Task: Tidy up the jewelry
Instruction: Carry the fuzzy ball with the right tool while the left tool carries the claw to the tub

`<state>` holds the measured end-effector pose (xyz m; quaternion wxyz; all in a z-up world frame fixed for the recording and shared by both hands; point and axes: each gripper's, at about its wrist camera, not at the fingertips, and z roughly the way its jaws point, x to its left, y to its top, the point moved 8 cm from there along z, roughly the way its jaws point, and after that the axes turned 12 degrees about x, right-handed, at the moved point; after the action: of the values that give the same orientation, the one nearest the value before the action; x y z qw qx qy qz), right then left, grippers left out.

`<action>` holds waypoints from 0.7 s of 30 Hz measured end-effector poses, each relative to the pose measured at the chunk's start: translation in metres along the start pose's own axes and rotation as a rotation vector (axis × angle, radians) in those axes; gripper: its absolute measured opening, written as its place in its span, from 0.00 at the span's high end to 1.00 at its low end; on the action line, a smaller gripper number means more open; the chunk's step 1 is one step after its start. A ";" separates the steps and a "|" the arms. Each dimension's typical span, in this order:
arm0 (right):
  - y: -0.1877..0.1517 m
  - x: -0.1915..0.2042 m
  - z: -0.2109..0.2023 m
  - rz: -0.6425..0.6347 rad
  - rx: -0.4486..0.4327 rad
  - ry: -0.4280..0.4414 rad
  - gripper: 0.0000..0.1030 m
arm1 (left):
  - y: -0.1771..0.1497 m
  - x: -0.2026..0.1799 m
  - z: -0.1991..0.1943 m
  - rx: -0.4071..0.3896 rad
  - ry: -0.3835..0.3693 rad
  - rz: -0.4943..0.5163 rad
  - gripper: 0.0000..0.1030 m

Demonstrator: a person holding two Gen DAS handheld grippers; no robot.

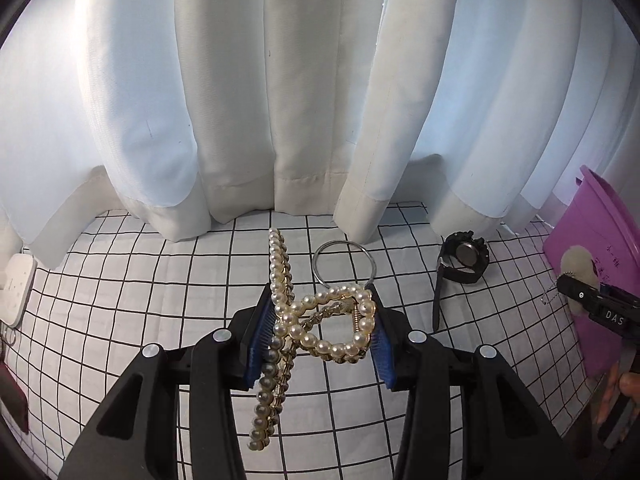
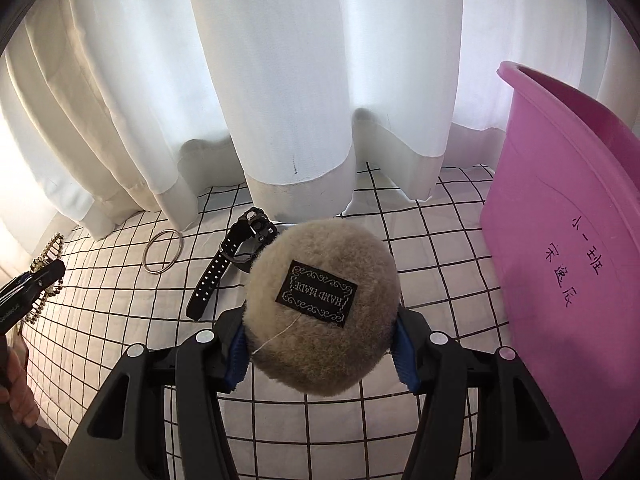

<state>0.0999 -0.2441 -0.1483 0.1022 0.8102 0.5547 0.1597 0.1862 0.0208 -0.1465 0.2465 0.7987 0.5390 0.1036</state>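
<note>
Two tools work above a grid-patterned cloth (image 1: 168,280): the left tool (image 1: 322,330) clamps a pearl hair claw (image 1: 320,328), the right tool (image 2: 320,344) grips a furry pom-pom (image 2: 320,308). A black watch (image 2: 236,256) and silver bangle (image 2: 163,254) lie on the cloth near a pink bin (image 2: 560,240).

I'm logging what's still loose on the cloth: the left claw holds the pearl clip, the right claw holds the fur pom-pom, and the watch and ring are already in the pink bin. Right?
Not quite. The watch and ring still lie on the checked cloth, outside the pink bin, as the right wrist view shows. The left claw does hold the pearl clip, and the right claw the pom-pom.
</note>
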 end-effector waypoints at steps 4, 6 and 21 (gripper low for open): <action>0.001 -0.006 -0.036 -0.008 -0.049 0.022 0.46 | 0.005 -0.032 -0.028 -0.037 -0.036 0.062 0.59; 0.001 -0.012 -0.053 -0.010 -0.076 0.032 0.46 | 0.008 -0.050 -0.041 -0.052 -0.060 0.087 0.59; -0.021 -0.157 -0.177 0.150 -0.260 -0.054 0.46 | 0.025 -0.251 -0.093 -0.126 -0.257 0.315 0.59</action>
<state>-0.0365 -0.3843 -0.0145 0.2091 0.8333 0.4641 0.2156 0.0671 -0.1894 -0.0291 0.3435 0.8627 0.3641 0.0718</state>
